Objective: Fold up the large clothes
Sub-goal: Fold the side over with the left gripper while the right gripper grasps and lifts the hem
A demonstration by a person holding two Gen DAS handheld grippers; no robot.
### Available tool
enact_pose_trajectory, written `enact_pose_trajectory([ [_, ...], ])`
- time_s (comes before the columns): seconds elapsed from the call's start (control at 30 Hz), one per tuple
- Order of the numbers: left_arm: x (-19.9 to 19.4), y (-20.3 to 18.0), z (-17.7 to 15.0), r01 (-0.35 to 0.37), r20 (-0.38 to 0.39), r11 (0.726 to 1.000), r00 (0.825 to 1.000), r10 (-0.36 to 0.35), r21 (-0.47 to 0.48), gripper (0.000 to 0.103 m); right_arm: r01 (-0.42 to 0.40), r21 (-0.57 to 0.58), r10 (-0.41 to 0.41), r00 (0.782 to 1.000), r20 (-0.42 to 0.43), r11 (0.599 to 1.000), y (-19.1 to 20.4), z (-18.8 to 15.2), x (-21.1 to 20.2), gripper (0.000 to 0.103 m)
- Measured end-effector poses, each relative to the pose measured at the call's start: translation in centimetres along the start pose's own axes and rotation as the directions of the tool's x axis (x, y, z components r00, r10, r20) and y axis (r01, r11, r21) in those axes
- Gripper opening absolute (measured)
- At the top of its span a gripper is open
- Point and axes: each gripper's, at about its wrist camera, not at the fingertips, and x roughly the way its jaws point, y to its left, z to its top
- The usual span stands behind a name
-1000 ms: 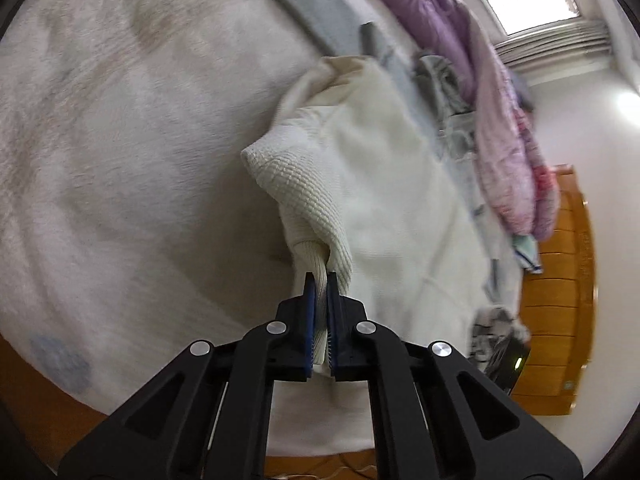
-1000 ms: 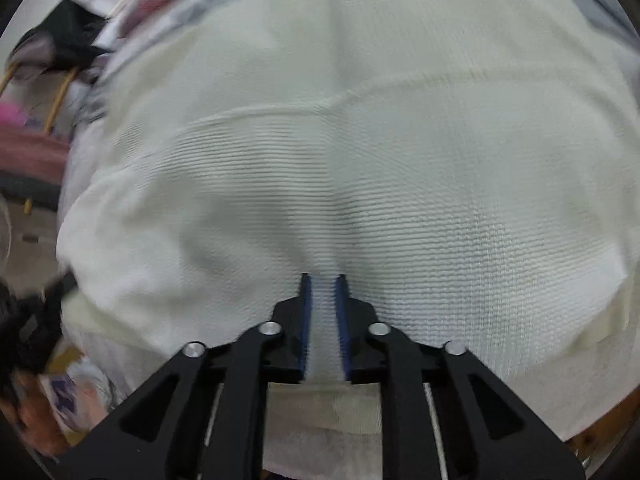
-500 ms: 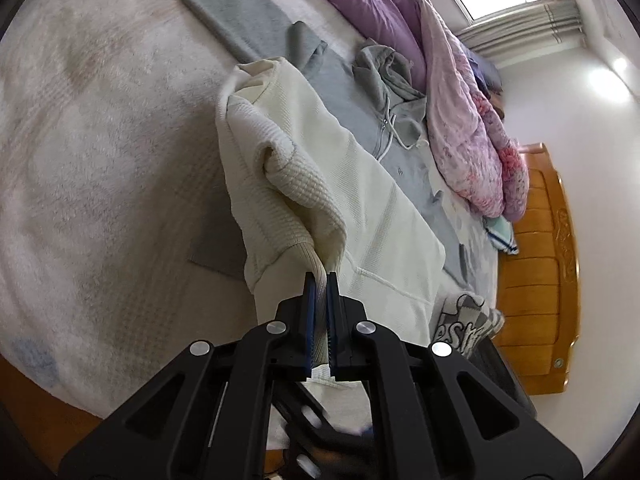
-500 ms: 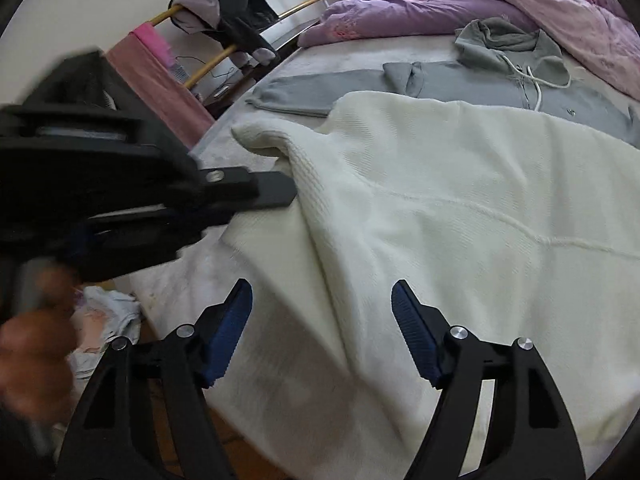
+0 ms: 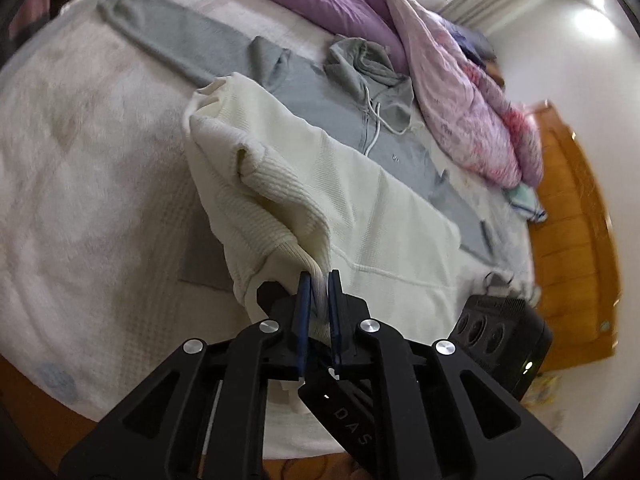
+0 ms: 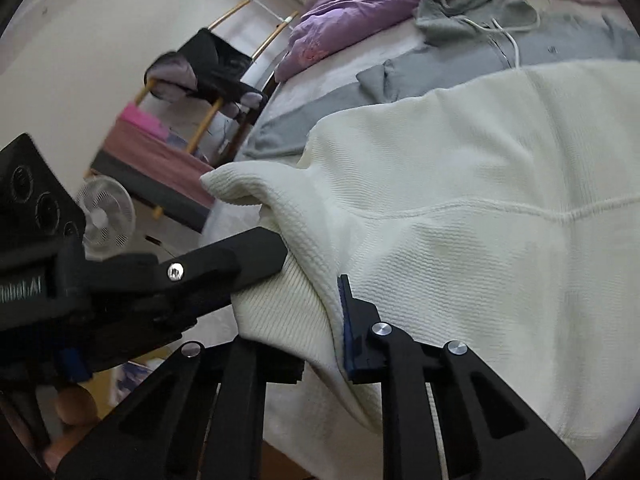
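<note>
A cream knit sweater [image 5: 360, 200] lies on the bed, its sleeve folded back over the body. My left gripper [image 5: 318, 280] is shut on the sleeve's ribbed cuff [image 5: 314, 276] and holds it just above the sweater. In the right wrist view the sweater [image 6: 460, 208] fills the frame. My right gripper [image 6: 308, 292] is open, its jaws either side of the cuff [image 6: 288, 300]; its right fingertip [image 6: 346, 312] shows, the left one is hidden by cloth. The left gripper [image 6: 240, 264] enters that view from the left.
A grey hoodie [image 5: 320, 80] lies spread beyond the sweater, a purple and pink quilt [image 5: 440, 80] behind it. The white bedspread [image 5: 80, 200] ends at the near edge. A wooden headboard [image 5: 572, 240] stands right. A clothes rack [image 6: 208, 92] and fan [image 6: 104, 216] stand off the bed.
My left gripper has carried the cuff back over the sweater body. My right gripper let go of the sweater, opened wide, then closed in around the cuff beside the left gripper.
</note>
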Motion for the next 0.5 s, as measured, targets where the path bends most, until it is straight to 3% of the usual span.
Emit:
enact_pose_trajectory([
  [0.17,0.4,-0.7,-0.2,-0.003,-0.007,1.000,1.000,0.003,0.009,0.007,-0.069,0.078,0.071,0.997,-0.026,0.995,-1.3,0.4,-0.8,0.015],
  [0.3,0.5,-2.1,-0.5,0.010,-0.014,0.999,1.000,-0.010,0.043,0.007,-0.134,0.175,0.132,0.991,0.022,0.975,-2.9,0.5,-1.6,0.012],
  [0.37,0.6,-3.0,-0.8,0.018,-0.012,0.998,1.000,-0.017,0.066,0.007,-0.117,0.198,0.110,0.993,0.045,0.973,-3.3,0.6,-2.3,0.010],
  [0.5,-0.7,-3.9,-1.0,0.104,0.038,0.992,0.994,-0.107,0.076,0.012,-0.119,0.288,0.093,0.990,0.102,0.950,-4.9,1.0,-4.1,0.009],
])
